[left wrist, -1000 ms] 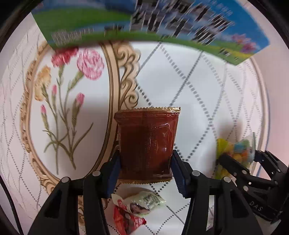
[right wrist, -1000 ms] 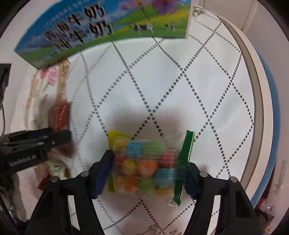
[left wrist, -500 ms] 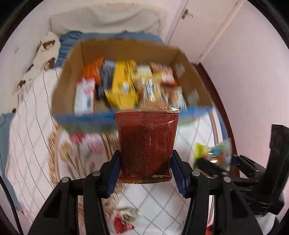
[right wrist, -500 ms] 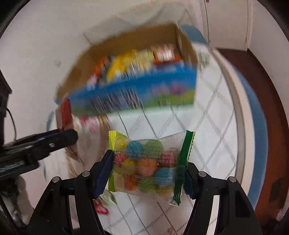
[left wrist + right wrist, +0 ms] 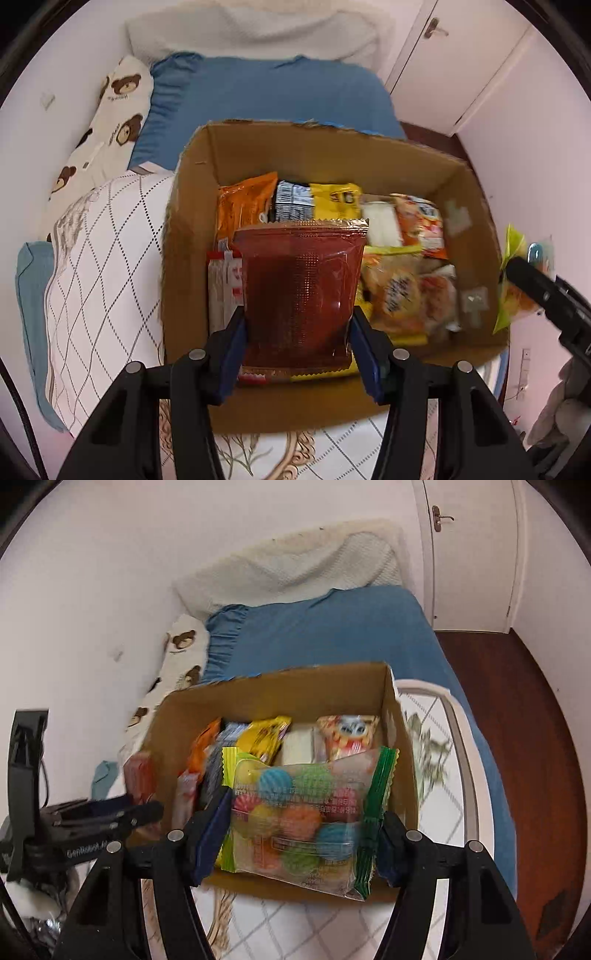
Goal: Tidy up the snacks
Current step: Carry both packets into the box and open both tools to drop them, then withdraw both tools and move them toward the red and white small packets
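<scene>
Left gripper [image 5: 297, 345]: jaws clamped on a dark red snack pouch [image 5: 299, 291], held upright over the open cardboard box [image 5: 332, 151].
Right gripper [image 5: 304, 840]: jaws clamped on a clear bag of coloured ball candies [image 5: 301, 812], over the box's near wall.
Box contents: orange packet [image 5: 243, 206], yellow packet [image 5: 336, 201], other wrapped snacks.
Setting: box on a diamond-patterned cloth [image 5: 96, 266]; blue bedding [image 5: 332, 631] behind.

The left gripper [image 5: 297, 347] pinches a dark red snack packet [image 5: 299, 291] upright between its blue fingers [image 5: 232, 354], held over an open cardboard box [image 5: 192, 236] packed with snack bags; at the right edge, the right gripper [image 5: 543, 291] carries a candy bag [image 5: 513, 251]
</scene>
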{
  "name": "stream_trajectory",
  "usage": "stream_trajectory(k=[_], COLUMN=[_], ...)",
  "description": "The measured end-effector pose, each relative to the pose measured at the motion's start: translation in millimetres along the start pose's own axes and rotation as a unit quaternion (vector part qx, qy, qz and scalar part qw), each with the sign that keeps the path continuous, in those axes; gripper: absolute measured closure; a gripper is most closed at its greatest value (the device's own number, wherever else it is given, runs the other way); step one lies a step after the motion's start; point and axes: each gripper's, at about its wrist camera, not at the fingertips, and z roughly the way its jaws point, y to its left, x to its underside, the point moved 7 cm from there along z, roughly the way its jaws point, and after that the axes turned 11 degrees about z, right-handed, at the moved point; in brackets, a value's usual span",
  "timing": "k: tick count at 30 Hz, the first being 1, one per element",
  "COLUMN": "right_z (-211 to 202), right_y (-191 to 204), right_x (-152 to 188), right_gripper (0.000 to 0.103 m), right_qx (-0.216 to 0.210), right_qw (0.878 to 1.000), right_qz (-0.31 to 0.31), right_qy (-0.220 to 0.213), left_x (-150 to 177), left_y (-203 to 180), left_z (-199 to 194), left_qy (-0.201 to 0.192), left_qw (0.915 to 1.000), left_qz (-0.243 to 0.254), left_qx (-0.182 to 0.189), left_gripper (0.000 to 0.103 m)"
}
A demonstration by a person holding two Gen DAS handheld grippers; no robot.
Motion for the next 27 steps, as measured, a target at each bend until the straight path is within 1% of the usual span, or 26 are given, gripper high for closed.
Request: stream_trajectory(k=[3,6,7,8,9,10,11,12,13,16,21,25,27], right_z=[33,58,66,74,76,75,72,71,69,57,43,34,29], right_y=[-5,-12,-14,-17,-19,-21,-22,-22,-22,-21,-22,-21,-20], right_x=[-19,-26,-26,-26,-27,-26,-25,-26,-26,-25,-16,-3,4], right_gripper=[0.033,0.026,0.017,0.007,0.005,0.004,0.004,0.004,0.004,0.004,0.004,0.004,0.004], right_qx=[0.019,0.037,0.039,0.041,0.053,0.064,0.072,0.076,0.076,0.094,0.114,0.129,0.130], right_qw=[1.000,0.998,0.998,0.998,0.997,0.996,0.996,0.996,0.996,0.995,0.993,0.991,0.991], right_qz=[0.007,0.012,0.014,0.017,0.016,0.012,0.010,0.007,0.005,-0.009,-0.017,-0.028,-0.029], right_qy=[0.024,0.042,0.052,0.055,0.054,0.053,0.051,0.047,0.043,0.029,0.023,0.018,0.015], left_x=[-11,-15,-15,-14,-14,-16,-17,-20,-21,-22,-17,-9,-5], left_y=[11,10,11,11,12,13,14,15,14,16,12,9,7], left_z=[22,38,44,50,53,55,54,52,51,47,35,17,9], left_qy=[0.020,0.047,0.062,0.074,0.079,0.075,0.069,0.059,0.053,0.041,0.022,-0.003,-0.016], left_qw=[0.9998,0.9988,0.9980,0.9972,0.9968,0.9971,0.9974,0.9979,0.9982,0.9985,0.9990,0.9985,0.9980], left_qz=[-0.006,0.004,0.004,0.002,0.000,-0.001,0.000,0.002,0.003,0.000,-0.003,-0.003,-0.001], left_qx=[-0.008,-0.012,-0.013,-0.012,-0.009,-0.012,-0.020,-0.026,-0.027,-0.035,-0.040,-0.055,-0.061], left_gripper=[0.052,0.051,0.051,0.050,0.044,0.034,0.027,0.016,0.012,0.008,0.008,0.008,0.008])
